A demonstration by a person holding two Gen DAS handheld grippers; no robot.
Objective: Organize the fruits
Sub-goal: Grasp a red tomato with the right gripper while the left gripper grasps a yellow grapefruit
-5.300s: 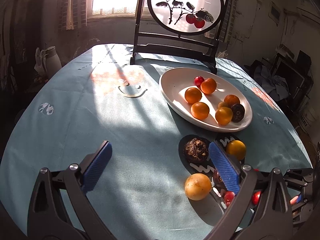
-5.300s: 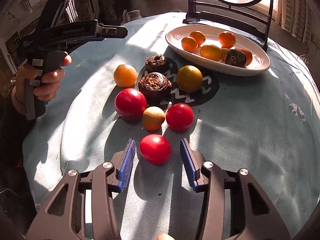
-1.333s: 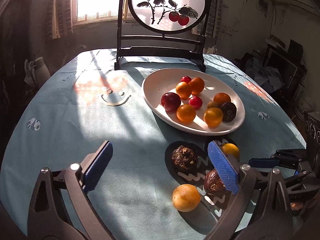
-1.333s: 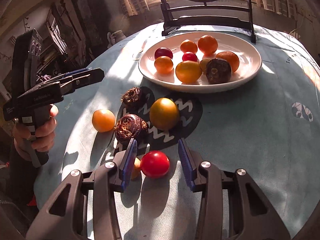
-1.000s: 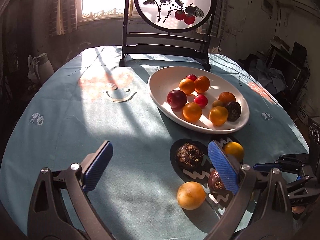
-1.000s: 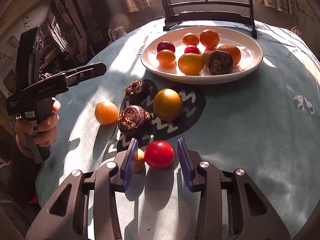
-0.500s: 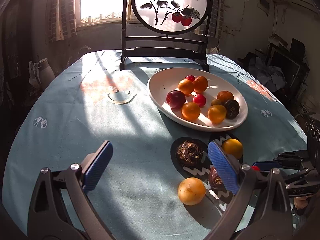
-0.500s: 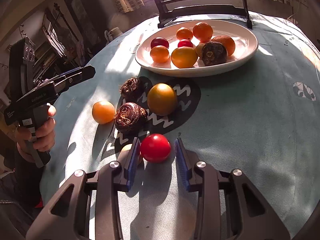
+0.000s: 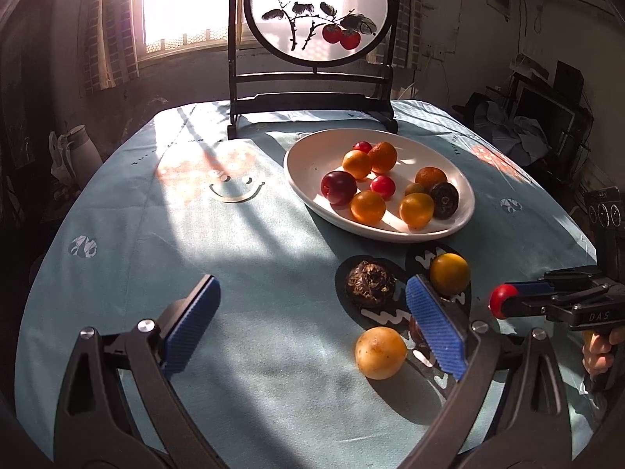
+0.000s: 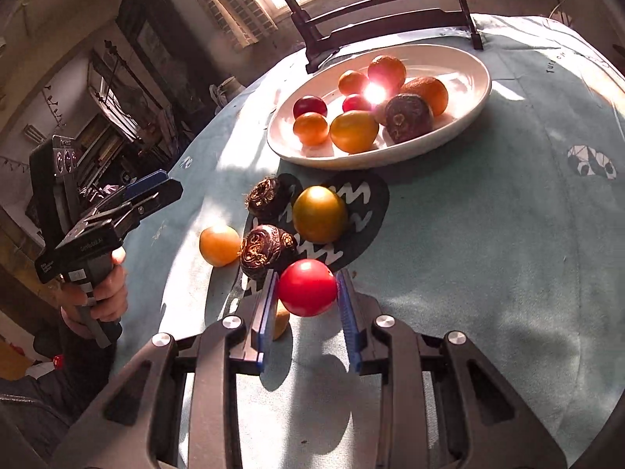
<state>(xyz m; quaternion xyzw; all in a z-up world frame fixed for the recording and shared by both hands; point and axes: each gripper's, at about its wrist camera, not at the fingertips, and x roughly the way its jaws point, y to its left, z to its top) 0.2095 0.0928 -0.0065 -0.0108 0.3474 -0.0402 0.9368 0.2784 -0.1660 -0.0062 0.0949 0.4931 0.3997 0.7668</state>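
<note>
While hovering low over the table [image 9: 254, 258], the left tongs [image 9: 312, 328] are gaping wide, holding nothing — the right tongs [image 10: 306, 305] are pinching a red fruit [image 10: 308, 287] above the cloth, the plate [image 10: 474, 78] lying toward 12 o'clock.

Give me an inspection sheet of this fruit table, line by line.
Surface: round table under a teal tablecloth, sunlit in patches, with a black printed patch.
Job's things: white plate holding about nine fruits; loose on the cloth are a yellow-green fruit, two dark wrinkled fruits, an orange fruit and a small yellowish fruit, partly hidden.
Clutter: nothing seen.
Grippers: right hand-held gripper shut on a red fruit, lifted off the cloth; left hand-held gripper open, empty.
Cables: nothing seen on the table.
Surroundings: painted round screen behind the plate, bright window, cluttered dim room.
</note>
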